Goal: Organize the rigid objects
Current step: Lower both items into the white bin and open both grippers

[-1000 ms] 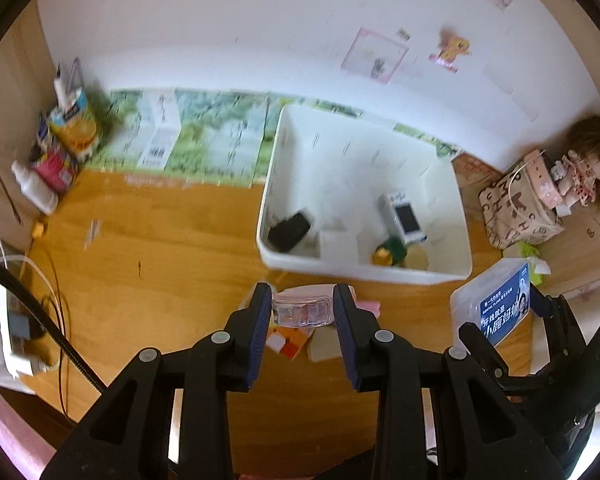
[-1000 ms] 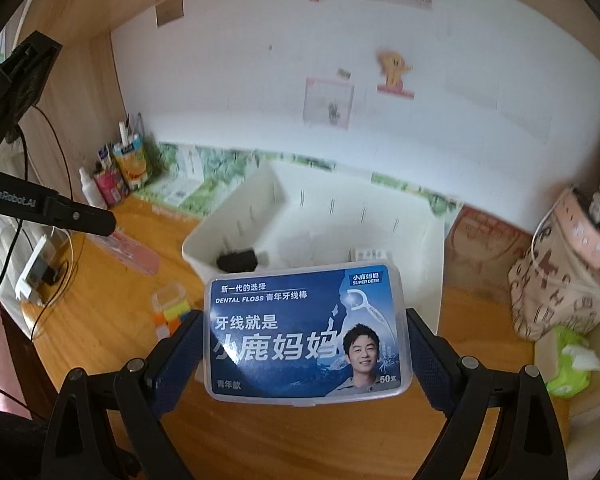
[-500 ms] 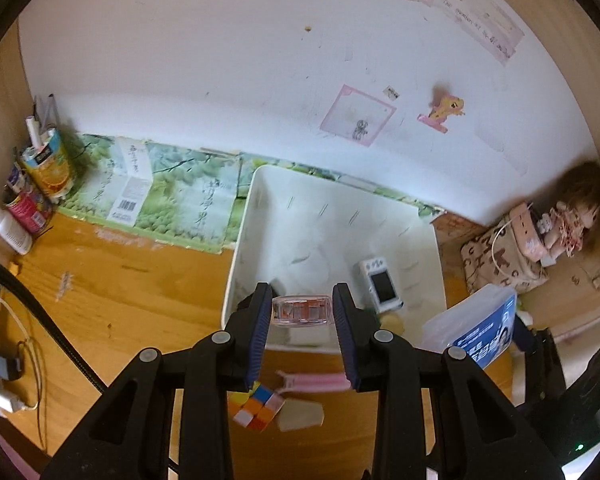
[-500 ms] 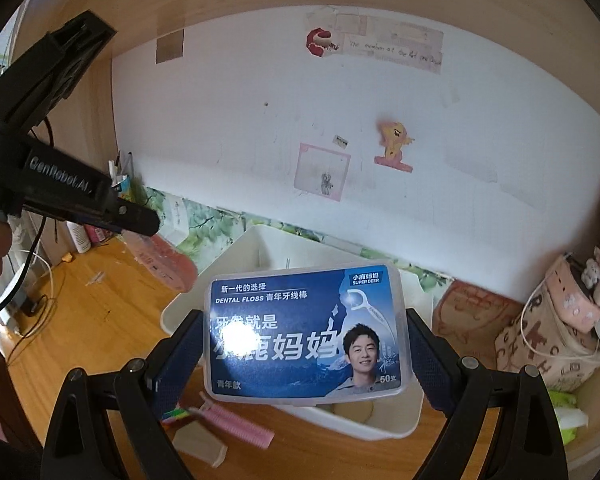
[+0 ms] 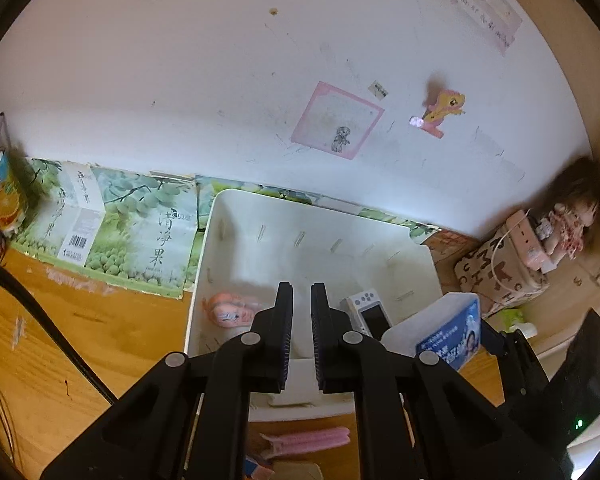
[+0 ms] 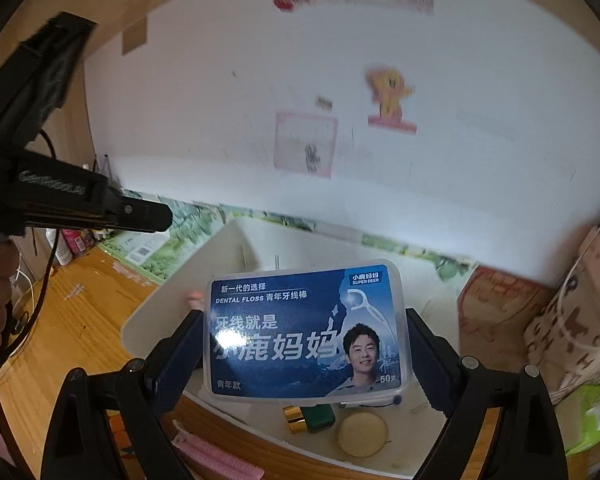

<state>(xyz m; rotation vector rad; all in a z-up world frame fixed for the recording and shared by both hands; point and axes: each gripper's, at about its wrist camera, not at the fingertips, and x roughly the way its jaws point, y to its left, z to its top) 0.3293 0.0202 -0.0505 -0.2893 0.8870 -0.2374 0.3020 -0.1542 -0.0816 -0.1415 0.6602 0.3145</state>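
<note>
A white bin [image 5: 204, 272] stands on the wooden desk against the wall. My left gripper [image 5: 301, 300] hangs over the bin's near side with its fingers almost together and nothing between them. A pink clear box [image 5: 230, 312] lies in the bin's left part. A small white device [image 5: 370, 316] lies in the bin too. My right gripper [image 6: 304, 350] is shut on a blue dental floss box [image 6: 304, 332] and holds it over the bin [image 6: 156, 312]; this box also shows in the left wrist view [image 5: 452, 336]. A gold-and-green item [image 6: 310, 418] and a round tan disc [image 6: 362, 434] lie in the bin below it.
A pink hair clip [image 5: 312, 440] lies on the desk in front of the bin, also in the right wrist view [image 6: 216, 456]. A patterned bag [image 5: 500, 268] and a doll [image 5: 568, 220] sit at the right. Bottles and a juice carton [image 5: 2, 196] stand at far left.
My left gripper let go of the pink clear box, which now lies in the bin, and its fingers closed together. My right gripper carried the floss box forward over the bin.
</note>
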